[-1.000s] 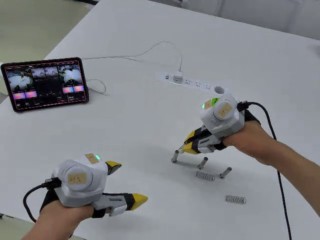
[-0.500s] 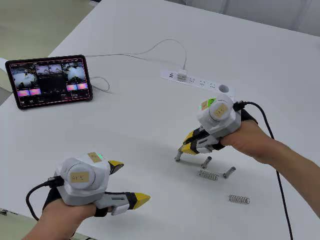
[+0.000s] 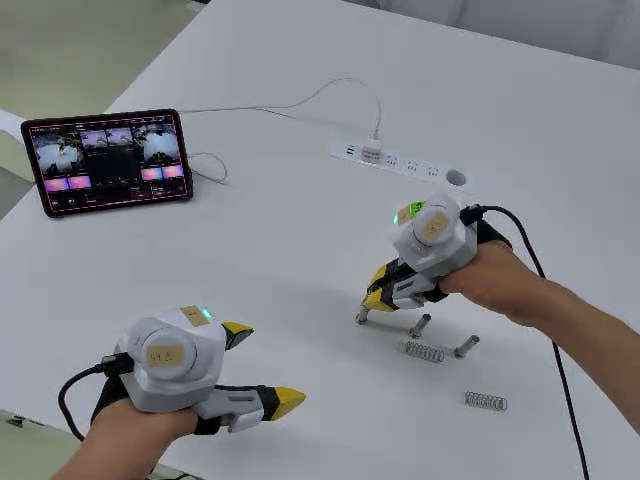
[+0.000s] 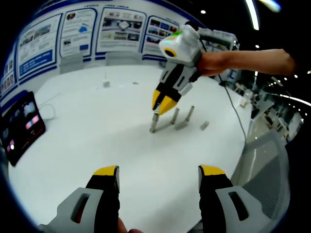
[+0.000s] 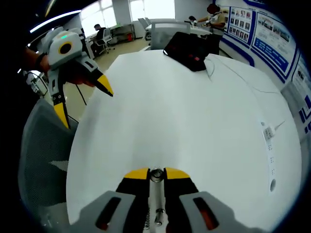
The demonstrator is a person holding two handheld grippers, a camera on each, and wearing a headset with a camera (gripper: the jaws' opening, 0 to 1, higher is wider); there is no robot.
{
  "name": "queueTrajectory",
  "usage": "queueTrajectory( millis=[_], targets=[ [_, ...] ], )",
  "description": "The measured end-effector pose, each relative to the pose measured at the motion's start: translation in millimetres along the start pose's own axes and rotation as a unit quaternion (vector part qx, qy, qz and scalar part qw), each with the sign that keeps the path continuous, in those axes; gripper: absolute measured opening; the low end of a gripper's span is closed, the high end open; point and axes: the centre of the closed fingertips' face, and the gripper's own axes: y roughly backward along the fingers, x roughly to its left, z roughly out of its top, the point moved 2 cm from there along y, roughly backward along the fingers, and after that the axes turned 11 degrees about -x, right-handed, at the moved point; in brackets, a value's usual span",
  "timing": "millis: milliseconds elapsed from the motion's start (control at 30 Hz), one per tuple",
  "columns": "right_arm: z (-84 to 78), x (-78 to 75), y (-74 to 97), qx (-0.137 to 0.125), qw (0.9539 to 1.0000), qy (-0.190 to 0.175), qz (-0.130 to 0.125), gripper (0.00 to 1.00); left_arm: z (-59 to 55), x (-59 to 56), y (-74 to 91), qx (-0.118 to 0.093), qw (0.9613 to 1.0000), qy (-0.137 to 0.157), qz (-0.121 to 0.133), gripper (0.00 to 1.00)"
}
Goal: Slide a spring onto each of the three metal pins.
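Three short metal pins stand on the white table (image 3: 300,250): a left pin (image 3: 362,316), a middle pin (image 3: 420,325) and a right pin (image 3: 465,346). My right gripper (image 3: 378,293) is shut on a spring (image 4: 154,118) directly over the left pin (image 4: 153,127), with the spring's end between the yellow tips (image 5: 155,174). One loose spring (image 3: 424,351) lies between the middle and right pins; another spring (image 3: 485,401) lies nearer me. My left gripper (image 3: 262,365) hovers open and holds nothing at the near left, far from the pins, with its fingers (image 4: 106,171) wide apart.
A tablet (image 3: 108,160) with a lit screen stands at the far left. A white power strip (image 3: 400,165) with a plugged cable lies behind the pins. A black cable (image 3: 545,290) trails from my right gripper. The table's near edge runs just behind my left hand.
The head camera has drifted a little. My right gripper stays over the left pin with the spring; my left gripper has not moved noticeably.
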Motion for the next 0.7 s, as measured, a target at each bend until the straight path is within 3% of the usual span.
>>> queueTrajectory(
  millis=[700],
  targets=[
    [-13.6, 2.9, -20.9, 0.031, 0.9989, 0.032, 0.016, 0.13, -2.1, 2.8, 2.2, 0.002, 1.0000, 0.003, 0.003, 0.67]
  ],
)
